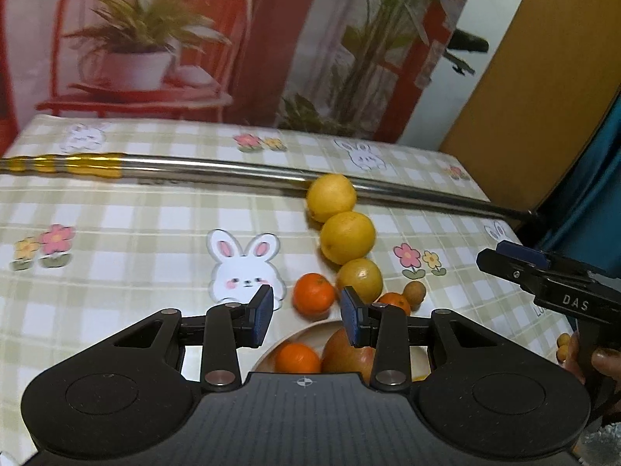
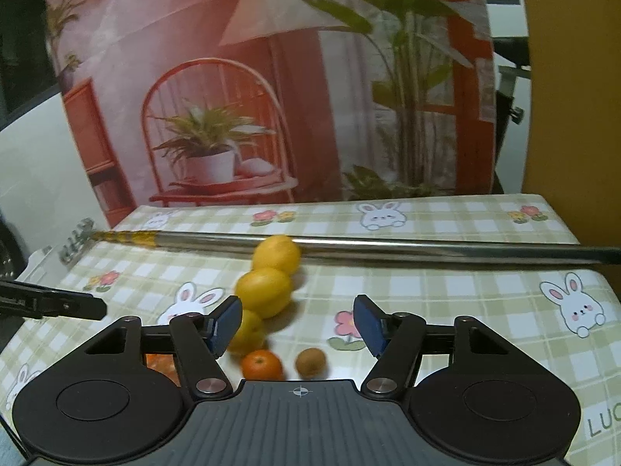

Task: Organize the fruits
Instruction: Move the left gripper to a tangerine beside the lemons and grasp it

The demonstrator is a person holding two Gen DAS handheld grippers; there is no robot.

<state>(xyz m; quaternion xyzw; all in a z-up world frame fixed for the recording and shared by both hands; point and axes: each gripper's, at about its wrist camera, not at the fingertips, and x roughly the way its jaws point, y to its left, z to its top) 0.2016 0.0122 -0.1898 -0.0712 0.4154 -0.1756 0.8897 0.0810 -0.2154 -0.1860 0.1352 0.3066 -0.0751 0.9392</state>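
Left gripper (image 1: 305,312): black two-finger tool with blue pads, jaws parted with nothing between them, hovering over the plate.
Plate (image 1: 300,329): pale round dish just below those pads, holding a small orange mandarin (image 1: 298,357) and a larger reddish-orange fruit (image 1: 347,351).
Right gripper (image 2: 297,326): jaws spread, empty, above the loose fruit.
Loose fruit: three yellow round lemons (image 2: 264,291) touching in a row on the checked bunny tablecloth (image 2: 446,295), the farthest against a long steel pole (image 2: 388,246); an orange mandarin (image 2: 262,365) and a small brown fruit (image 2: 310,362) lie nearest.
Handling: mandarin likely light, soft-skinned, prone to rolling; pinch gently across its widest middle.
Lemons: probably firmer, waxy, slippery.
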